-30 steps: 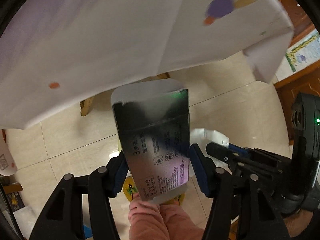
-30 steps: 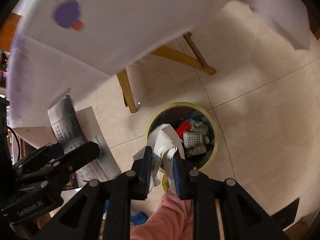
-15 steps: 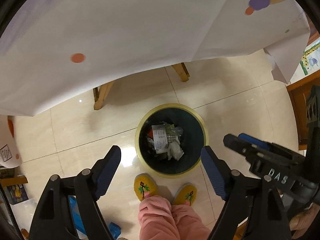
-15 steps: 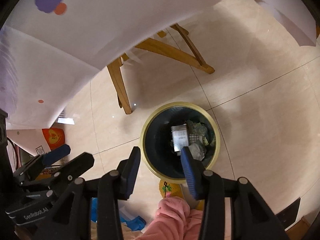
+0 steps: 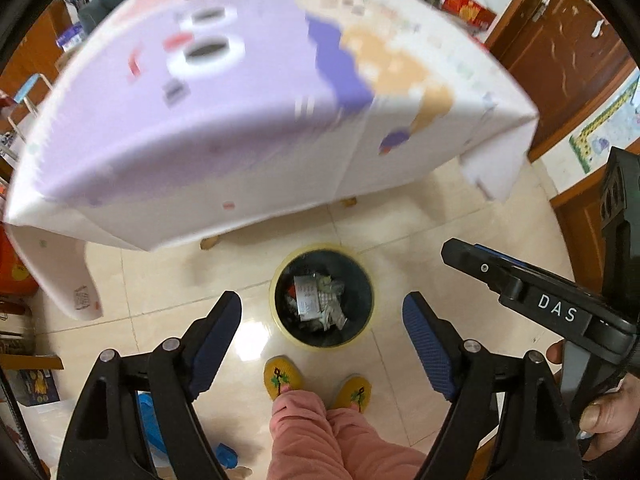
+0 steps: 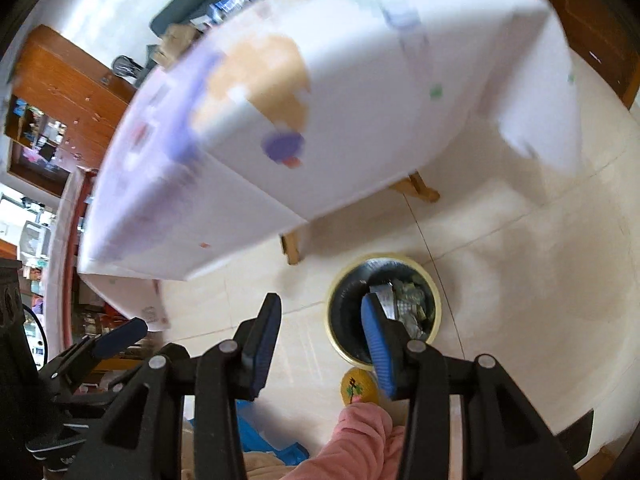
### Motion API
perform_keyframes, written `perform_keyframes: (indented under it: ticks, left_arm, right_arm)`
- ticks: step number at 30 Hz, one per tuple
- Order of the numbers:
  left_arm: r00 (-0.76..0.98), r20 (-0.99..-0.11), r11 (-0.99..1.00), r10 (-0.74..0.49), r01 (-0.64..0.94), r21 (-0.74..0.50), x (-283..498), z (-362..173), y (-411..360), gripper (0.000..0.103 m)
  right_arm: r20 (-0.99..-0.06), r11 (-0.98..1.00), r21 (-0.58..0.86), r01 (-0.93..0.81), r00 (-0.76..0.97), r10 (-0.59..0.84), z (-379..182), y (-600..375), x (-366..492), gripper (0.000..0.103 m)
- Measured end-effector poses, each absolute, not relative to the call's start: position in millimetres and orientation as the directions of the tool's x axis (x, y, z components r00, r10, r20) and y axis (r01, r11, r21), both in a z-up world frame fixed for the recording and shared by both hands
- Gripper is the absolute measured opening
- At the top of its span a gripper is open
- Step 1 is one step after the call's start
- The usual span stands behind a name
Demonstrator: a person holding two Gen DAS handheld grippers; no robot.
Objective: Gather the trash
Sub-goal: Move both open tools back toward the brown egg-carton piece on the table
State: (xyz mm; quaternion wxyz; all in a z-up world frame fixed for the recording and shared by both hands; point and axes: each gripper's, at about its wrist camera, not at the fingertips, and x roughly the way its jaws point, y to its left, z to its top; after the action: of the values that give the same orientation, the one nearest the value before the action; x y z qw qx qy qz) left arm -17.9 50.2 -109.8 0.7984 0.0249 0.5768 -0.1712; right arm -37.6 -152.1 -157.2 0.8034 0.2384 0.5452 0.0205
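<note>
— Both empty: left gripper (image 5: pixel 322 322) spread wide, right gripper (image 6: pixel 320 334) parted, nothing between the pads. Trash already inside the round black yellow-rimmed floor bin (image 5: pixel 322 295), near yellow slippers (image 5: pixel 283 376).

— Best to swing up toward the far cloth-covered table (image 5: pixel 248 120), clearing its drooping near edge; bare tile open on the right.

Left gripper (image 5: pixel 322 340): black linkage arms with silver pivot screws and blue textured pads (image 5: pixel 426 344). Right gripper (image 6: pixel 320 340): same black frame, silver screws, blue pads; white "DAS" lettering on its side. Person: pink trousers (image 5: pixel 320 436), yellow embroidered slippers (image 5: pixel 282 376).
</note>
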Motion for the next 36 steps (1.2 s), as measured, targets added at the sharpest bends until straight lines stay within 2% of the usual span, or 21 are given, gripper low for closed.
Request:
perform_keyframes:
  ticks: [8, 16, 18, 19, 21, 30, 36]
  left_arm:
    - [0.424, -0.873, 0.953, -0.24, 0.273, -0.13, -27.3, -4.8, 56.6, 0.082]
    - [0.532, -0.82, 0.971, -0.211, 0.209, -0.114, -21.8, 58.2, 61.2, 0.083]
    - [0.551, -0.809, 0.973, -0.204, 0.204, -0.106, -19.1, 72.7, 60.8, 0.088]
    - [0.563, -0.803, 0.975, -0.197, 0.202, -0.097, -18.7, 79.9, 60.3, 0.097]
    - [0.59, -0.786, 0.976, -0.186, 0.201, -0.08, -14.3, 93.7, 58.8, 0.1]
    - [0.649, -0.745, 0.983, -0.154, 0.179, -0.046, 29.0, 125.7, 63.8, 0.1]
    - [0.658, -0.74, 0.986, -0.139, 0.161, -0.042, 94.1, 125.0, 84.0, 0.1]
  right_arm:
    - [-0.82, 0.897, 0.414, 0.153, 0.49, 0.295, -69.4, -156.4, -45.7, 0.042]
    - [-0.767, 0.906, 0.418, 0.063, 0.559, 0.315, -14.3, -157.9, -41.9, 0.042]
    - [-0.756, 0.909, 0.415, 0.046, 0.573, 0.316, -5.4, -157.7, -37.8, 0.042]
    - [-0.749, 0.91, 0.414, 0.036, 0.581, 0.318, -0.7, -157.6, -35.7, 0.042]
    - [-0.733, 0.913, 0.409, 0.008, 0.599, 0.323, 12.2, -158.0, -32.0, 0.042]
    - [-0.673, 0.925, 0.374, -0.069, 0.666, 0.322, 53.1, -156.4, 6.5, 0.042]
    - [-0.663, 0.935, 0.347, -0.069, 0.687, 0.297, 59.1, -147.9, 48.7, 0.042]
